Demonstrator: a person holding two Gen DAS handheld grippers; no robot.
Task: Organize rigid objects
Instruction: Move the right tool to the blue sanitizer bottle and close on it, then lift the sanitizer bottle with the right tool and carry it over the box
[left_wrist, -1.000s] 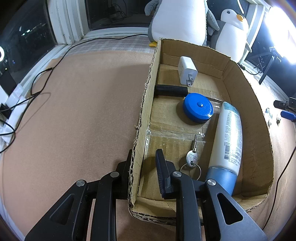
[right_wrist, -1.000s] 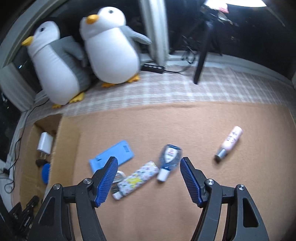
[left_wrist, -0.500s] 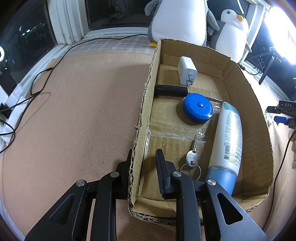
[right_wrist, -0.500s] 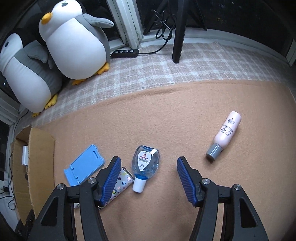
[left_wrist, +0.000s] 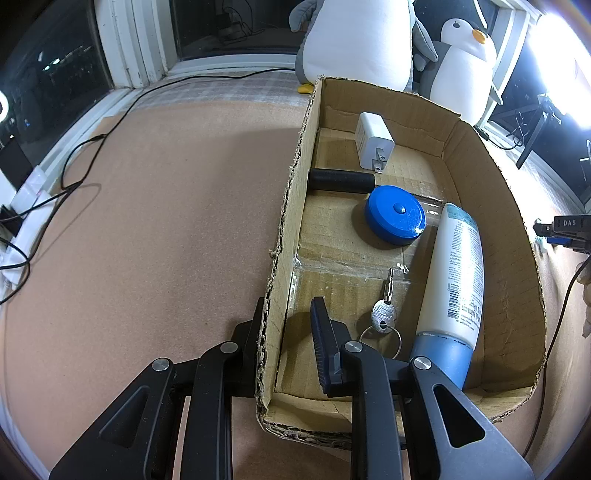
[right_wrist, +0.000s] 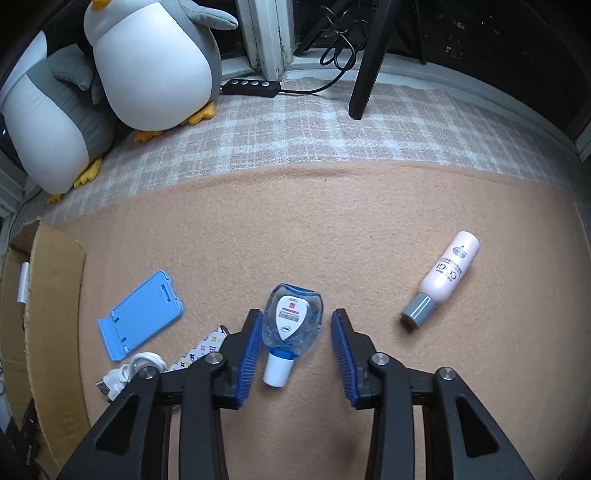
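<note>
Left wrist view: the left gripper (left_wrist: 286, 325) is clenched on the near end of the left wall of the cardboard box (left_wrist: 291, 206), one finger outside the wall and one inside. The box stands open on a tan mat (left_wrist: 166, 221). Inside it, a white charger (left_wrist: 373, 145) lies by the far wall, a black cylinder (left_wrist: 341, 180) lies against the left wall just nearer, and a blue round case (left_wrist: 394, 220) sits beside the cylinder's end. A white bottle with a blue cap (left_wrist: 456, 280) lies along the right wall, cap towards the near end. A key on a ring (left_wrist: 384, 314) lies between the inner finger and that bottle. Two plush penguins (left_wrist: 461, 62) stand behind the box's far end. A black cable (left_wrist: 92, 147) trails across the mat's left edge.

Right wrist view: the right gripper (right_wrist: 297, 352) points down at the mat (right_wrist: 332, 221), its jaws just closing around a clear sanitizer bottle (right_wrist: 293, 325) with a white cap nearest the camera. The left pad is touching or nearly touching the bottle's side; the right pad stands clearly apart from it, so the bottle is not gripped. A pink bottle with a grey cap (right_wrist: 443, 278) lies well apart to the right. To the left lie a blue phone stand (right_wrist: 142, 314), a patterned case (right_wrist: 201, 350) partly hidden by the left finger, and a white cable bundle (right_wrist: 129, 371) next to it. The box's wall (right_wrist: 51, 314) shows at the left edge, the penguins (right_wrist: 155, 62) at the far left, on a checked cloth (right_wrist: 332, 125).
</note>
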